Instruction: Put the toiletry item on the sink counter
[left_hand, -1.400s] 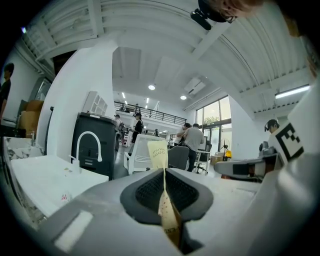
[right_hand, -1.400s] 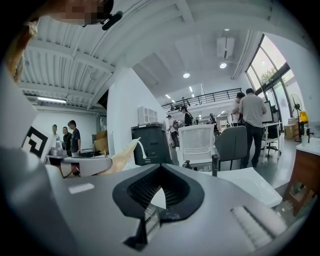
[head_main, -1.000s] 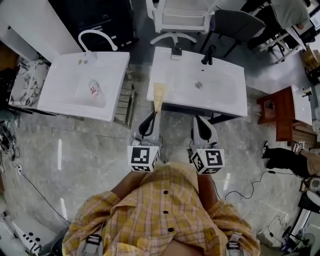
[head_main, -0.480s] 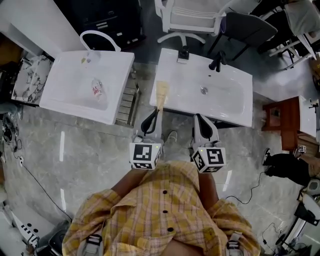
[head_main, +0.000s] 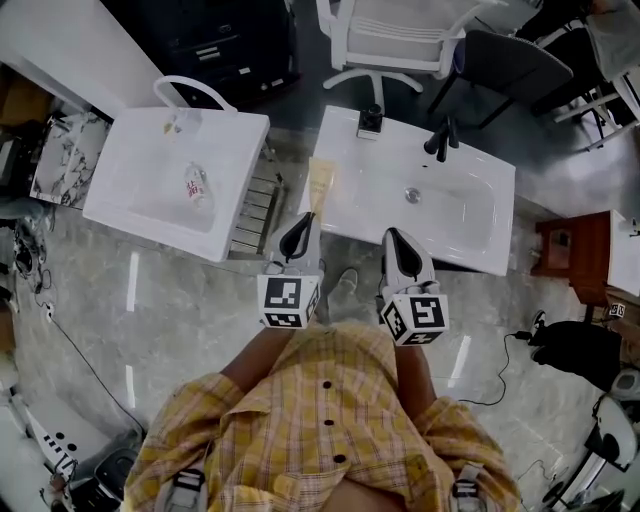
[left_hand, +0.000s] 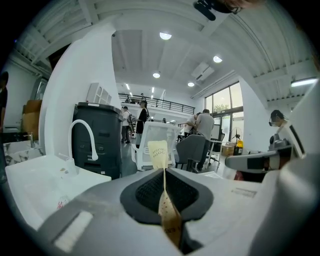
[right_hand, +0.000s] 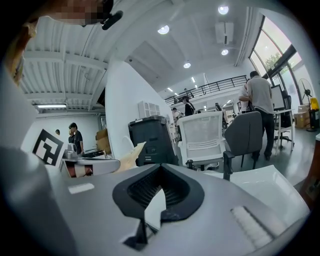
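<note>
Grey marble-look floor (head_main: 190, 310) spreads beneath the person. Left gripper (head_main: 303, 222) is clenched on the flat tan paper toothbrush packet (head_main: 320, 186), whose long axis points away from the person. Its far end hangs over the near-left corner of the right-hand white sink counter (head_main: 478, 246). Right gripper (head_main: 392, 237), just to the right, is closed on nothing. A short reach forward and down with the left hand looks enough. Bare flat rim lies left of the basin hollow, with the black tap (head_main: 440, 140) at the far edge
</note>
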